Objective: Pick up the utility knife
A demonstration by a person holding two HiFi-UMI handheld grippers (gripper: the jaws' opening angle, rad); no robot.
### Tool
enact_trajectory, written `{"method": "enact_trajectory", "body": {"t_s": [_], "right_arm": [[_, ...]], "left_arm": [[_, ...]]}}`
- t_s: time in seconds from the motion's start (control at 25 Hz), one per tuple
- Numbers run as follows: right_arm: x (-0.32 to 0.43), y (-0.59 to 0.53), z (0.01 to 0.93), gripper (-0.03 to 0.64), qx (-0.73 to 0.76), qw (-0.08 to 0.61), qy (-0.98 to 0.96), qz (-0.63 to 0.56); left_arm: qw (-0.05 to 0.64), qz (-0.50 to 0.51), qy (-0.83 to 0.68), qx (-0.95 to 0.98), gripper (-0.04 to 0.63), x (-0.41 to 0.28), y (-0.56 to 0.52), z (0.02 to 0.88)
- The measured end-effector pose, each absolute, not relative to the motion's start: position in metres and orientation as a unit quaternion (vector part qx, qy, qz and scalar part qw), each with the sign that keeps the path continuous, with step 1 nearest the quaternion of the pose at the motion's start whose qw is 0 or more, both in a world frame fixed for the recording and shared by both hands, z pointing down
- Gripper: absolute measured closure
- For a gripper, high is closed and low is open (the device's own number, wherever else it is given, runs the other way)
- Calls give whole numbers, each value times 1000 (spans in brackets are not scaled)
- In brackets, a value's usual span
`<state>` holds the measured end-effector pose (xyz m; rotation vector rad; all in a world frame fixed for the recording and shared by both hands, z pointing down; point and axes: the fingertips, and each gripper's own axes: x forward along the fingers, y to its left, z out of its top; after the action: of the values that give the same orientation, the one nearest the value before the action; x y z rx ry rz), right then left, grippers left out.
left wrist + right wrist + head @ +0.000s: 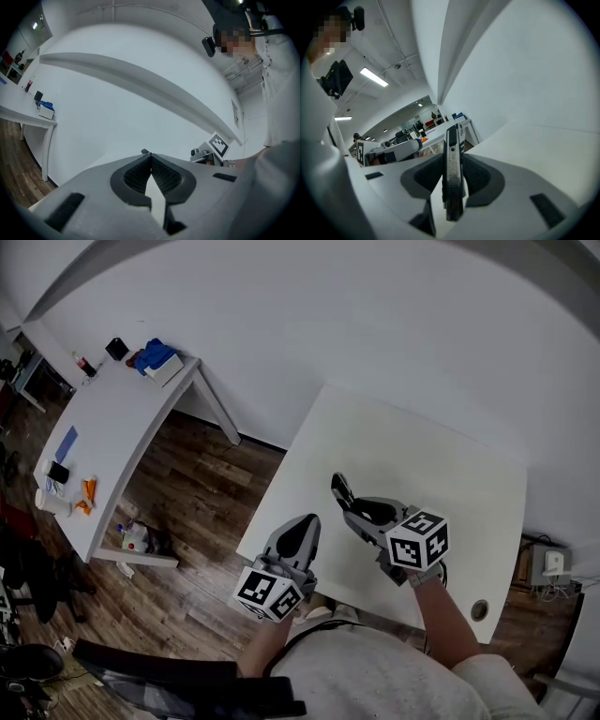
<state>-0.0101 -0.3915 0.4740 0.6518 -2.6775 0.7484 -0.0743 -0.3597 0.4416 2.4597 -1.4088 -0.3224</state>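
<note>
The utility knife, dark with a grey metal strip, stands clamped between the pads of my right gripper; its tip sticks out past the jaws. In the head view the knife is lifted above the white table in my right gripper, which points down toward the far left. My left gripper hovers at the table's near left edge. In the left gripper view the left gripper has its pads meeting at the tips with nothing between them.
A second white table at the left carries a blue item, small bottles and an orange thing. Wooden floor lies between the tables. A round cable hole sits by my right forearm. A white wall runs behind.
</note>
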Motion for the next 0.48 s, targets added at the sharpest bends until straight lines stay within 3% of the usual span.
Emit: {"method": "enact_trajectory", "body": {"t_s": [0.48], "right_arm": [[-8, -390, 462, 485, 239, 123, -928, 257]], "left_arm": [[147, -117, -494, 849, 588, -72, -348, 446]]}}
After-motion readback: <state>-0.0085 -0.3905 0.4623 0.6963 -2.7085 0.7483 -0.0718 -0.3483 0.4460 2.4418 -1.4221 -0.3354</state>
